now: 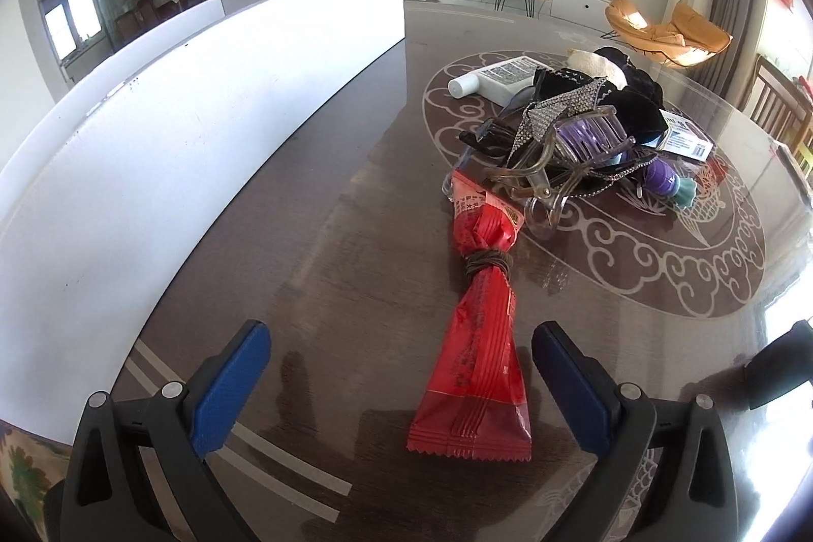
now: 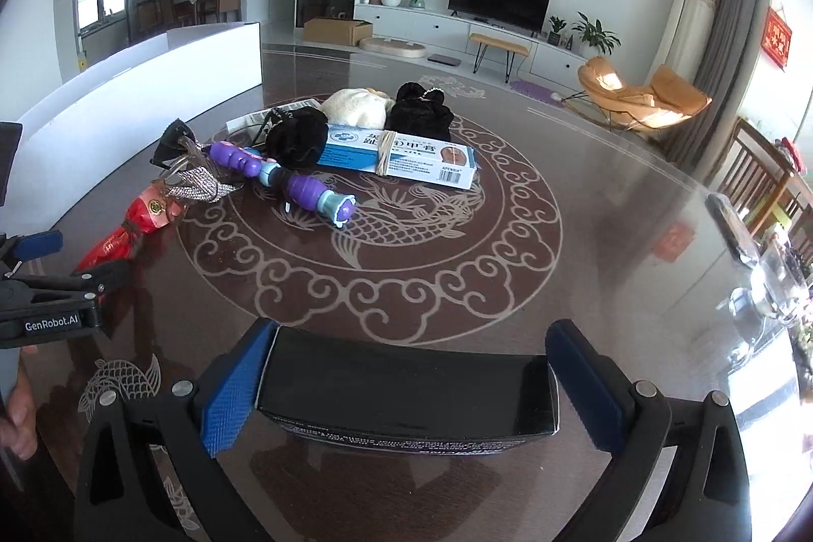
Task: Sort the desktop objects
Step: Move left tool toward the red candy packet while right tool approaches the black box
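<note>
Tabletop [image 1: 355,237]: dragon pattern, clutter piled upper right.
Left gripper [image 1: 401,384]: fingers released, straddling red snack packet [image 1: 477,349], lined up for pickup.
Right gripper [image 2: 399,384]: fingers clenched on black box [image 2: 406,389], carrying it.

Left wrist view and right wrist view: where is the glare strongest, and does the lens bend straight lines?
Left wrist view: the white box is overexposed and its straight top edge curves like a bow; the table shines at the right rim. Right wrist view: window light burns out the table edge at lower right; the black box between the right gripper fingers stays sharp and glare-free.
</note>
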Motion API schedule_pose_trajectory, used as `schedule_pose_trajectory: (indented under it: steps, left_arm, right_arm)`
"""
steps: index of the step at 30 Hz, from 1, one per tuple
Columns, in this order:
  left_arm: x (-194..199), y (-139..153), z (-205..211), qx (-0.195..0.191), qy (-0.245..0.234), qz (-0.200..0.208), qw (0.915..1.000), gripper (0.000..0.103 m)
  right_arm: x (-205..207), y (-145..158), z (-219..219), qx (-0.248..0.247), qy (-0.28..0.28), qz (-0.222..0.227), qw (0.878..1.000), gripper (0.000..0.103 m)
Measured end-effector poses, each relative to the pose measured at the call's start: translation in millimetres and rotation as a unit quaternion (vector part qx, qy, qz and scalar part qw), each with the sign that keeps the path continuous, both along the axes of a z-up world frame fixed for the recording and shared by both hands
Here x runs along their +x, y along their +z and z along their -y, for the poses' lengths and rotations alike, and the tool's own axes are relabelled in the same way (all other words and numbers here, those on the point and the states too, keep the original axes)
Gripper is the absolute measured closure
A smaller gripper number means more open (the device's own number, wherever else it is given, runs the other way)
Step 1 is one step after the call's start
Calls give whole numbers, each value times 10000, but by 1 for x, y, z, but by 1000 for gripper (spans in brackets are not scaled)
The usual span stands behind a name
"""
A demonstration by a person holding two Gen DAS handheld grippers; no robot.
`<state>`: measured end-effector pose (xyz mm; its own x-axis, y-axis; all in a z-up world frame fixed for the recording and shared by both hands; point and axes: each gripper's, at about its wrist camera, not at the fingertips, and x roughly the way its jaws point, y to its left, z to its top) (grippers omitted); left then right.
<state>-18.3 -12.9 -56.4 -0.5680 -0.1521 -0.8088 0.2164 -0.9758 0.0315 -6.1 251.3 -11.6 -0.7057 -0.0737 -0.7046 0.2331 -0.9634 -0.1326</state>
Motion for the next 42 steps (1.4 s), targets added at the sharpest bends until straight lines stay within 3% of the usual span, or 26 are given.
schedule_pose_trajectory:
  steps: [7,11,17,22,29,34,42]
  left_arm:
    - [2,2,8,341,96,-68,9994,0]
    - [-1,-2,7,368,80,8,9993,0]
    - [-1,-1,3,360,-35,-36,9993,0]
    - [-7,-7,-6,207,-181,165,9995,0]
    - [-6,-5,-6,182,-223,81,9996,0]
    - [-6,-5,0,330,-110,81,9994,0]
    - [-2,-3,14,746,91,-10,9972,0]
  right_arm:
    - [30,8,-49,-886,-574,-24,9944,0]
    - [24,6,-65,-1426,-863,262,9857,0]
    - [17,12,-57,-1318,-1041,215,9856,0]
    - [37,12,-60,-1301,-985,190,9864,0]
    - [74,3,-77,-1271,-739,645,9870,0]
    - [90,-12,-98,-1567,-760,1154,9779,0]
    - [66,-32,-122,-517,-1044,1421,9830,0]
